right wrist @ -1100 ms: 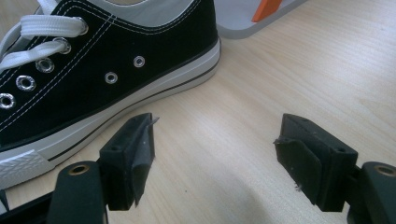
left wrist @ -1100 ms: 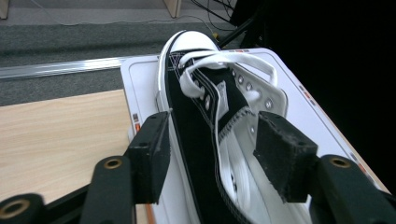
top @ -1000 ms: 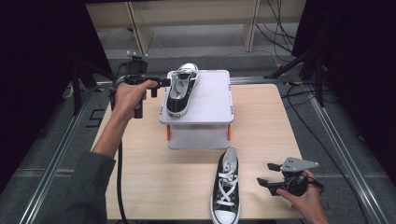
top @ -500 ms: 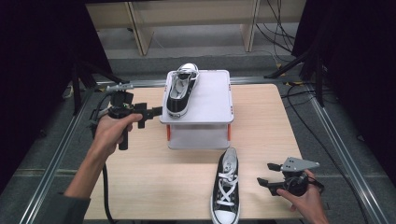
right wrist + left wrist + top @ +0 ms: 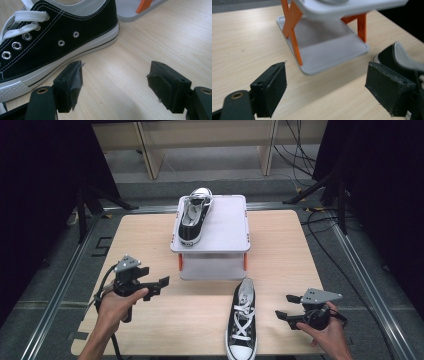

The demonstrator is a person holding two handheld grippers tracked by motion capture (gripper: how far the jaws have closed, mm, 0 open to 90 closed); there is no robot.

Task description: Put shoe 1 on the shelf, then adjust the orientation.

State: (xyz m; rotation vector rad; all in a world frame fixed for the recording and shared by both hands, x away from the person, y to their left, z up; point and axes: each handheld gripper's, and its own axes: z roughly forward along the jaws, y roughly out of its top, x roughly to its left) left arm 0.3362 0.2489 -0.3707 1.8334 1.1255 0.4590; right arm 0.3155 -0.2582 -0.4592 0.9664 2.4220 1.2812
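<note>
High view: 2 sneakers, one on rack (image 5: pixel 220 227), one near (image 5: pixel 242 320); left gripper (image 5: pixel 159 283) & right gripper (image 5: pixel 285 306) both wide, empty.

Both hands hold their claws low, left claw (image 5: pixel 161 285) and right claw (image 5: pixel 283 307) gaping wide, empty.

Front shoe (image 5: pixel 242 322) toe cut off; rack (image 5: pixel 329 37) top blurred.
</note>
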